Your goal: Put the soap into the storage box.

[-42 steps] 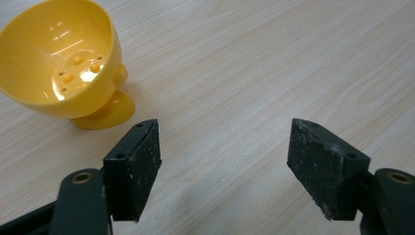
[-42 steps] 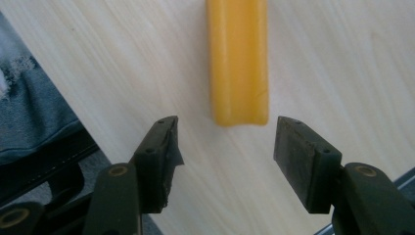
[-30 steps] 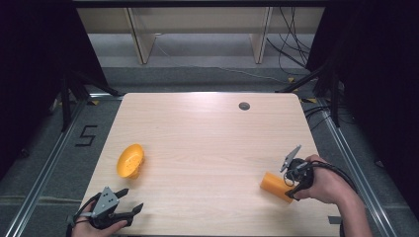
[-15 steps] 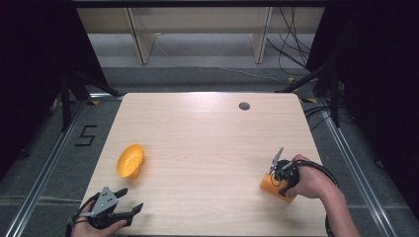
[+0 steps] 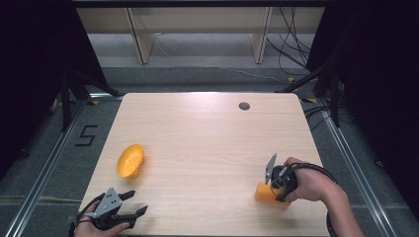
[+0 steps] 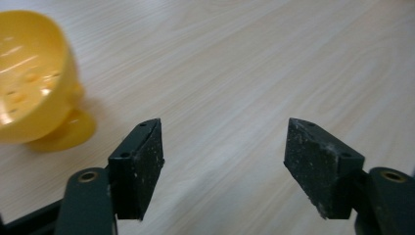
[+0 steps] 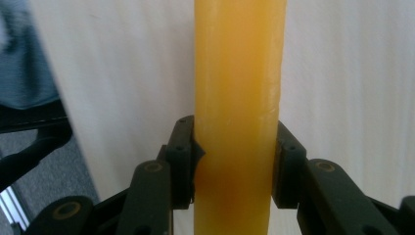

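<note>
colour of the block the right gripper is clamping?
Orange-yellow, plain with no pattern. The block shows best in the right gripper view, pinched in the right gripper.

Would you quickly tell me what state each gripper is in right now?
Left gripper: open, holding nothing, near the yellow bowl.
Right gripper: shut on the orange block, at the table.

The table (image 5: 207,143) is pale wood with fine straight grain, and one small dark grey disc (image 5: 244,105) sits near its far edge. Toward its left side lies a bright yellow bowl (image 5: 130,161) dotted with small holes; near its right front corner is an orange block (image 5: 267,193). Both grippers are black with grey plates, the left gripper (image 6: 224,166) showing whitish specks on its pads.
</note>
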A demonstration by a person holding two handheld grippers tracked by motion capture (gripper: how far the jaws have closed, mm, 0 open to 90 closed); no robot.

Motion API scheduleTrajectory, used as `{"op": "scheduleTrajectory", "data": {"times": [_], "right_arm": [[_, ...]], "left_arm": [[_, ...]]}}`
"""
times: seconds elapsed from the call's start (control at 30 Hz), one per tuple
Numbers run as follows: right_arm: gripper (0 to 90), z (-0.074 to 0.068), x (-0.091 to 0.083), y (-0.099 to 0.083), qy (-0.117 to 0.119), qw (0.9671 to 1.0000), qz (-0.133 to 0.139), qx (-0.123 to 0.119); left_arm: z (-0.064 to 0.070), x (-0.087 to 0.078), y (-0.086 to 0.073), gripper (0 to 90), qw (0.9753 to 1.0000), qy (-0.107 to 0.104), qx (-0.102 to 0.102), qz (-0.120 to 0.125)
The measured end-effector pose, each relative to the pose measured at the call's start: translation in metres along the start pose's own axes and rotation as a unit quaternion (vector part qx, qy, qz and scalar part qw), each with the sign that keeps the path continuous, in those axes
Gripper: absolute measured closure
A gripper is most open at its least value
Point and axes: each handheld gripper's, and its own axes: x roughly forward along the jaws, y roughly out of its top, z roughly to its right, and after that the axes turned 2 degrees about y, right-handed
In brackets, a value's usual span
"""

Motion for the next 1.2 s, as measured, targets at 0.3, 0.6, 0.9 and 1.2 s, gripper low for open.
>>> {"op": "scheduleTrajectory", "data": {"times": [0.3, 0.6, 0.9, 1.2], "right_arm": [[61.8, -0.03, -0.014, 0.051, 0.018, 0.9959, 0.02, -0.087], [61.8, -0.036, -0.021, 0.098, 0.03, 0.9935, 0.026, -0.107], [61.8, -0.04, -0.029, 0.124, 0.024, 0.9925, 0.029, -0.117], [61.9, -0.045, -0.029, 0.13, 0.025, 0.9925, 0.025, -0.117]], "left_arm": [[0.029, 0.022, 0.04, 30.2, 0.9951, -0.081, 0.056, 0.013], [0.057, 0.056, 0.074, 29.4, 0.9823, -0.145, 0.117, 0.017], [0.074, 0.081, 0.096, 31.4, 0.9738, -0.188, 0.126, 0.026], [0.08, 0.096, 0.102, 36.4, 0.9696, -0.198, 0.14, 0.029]]}}
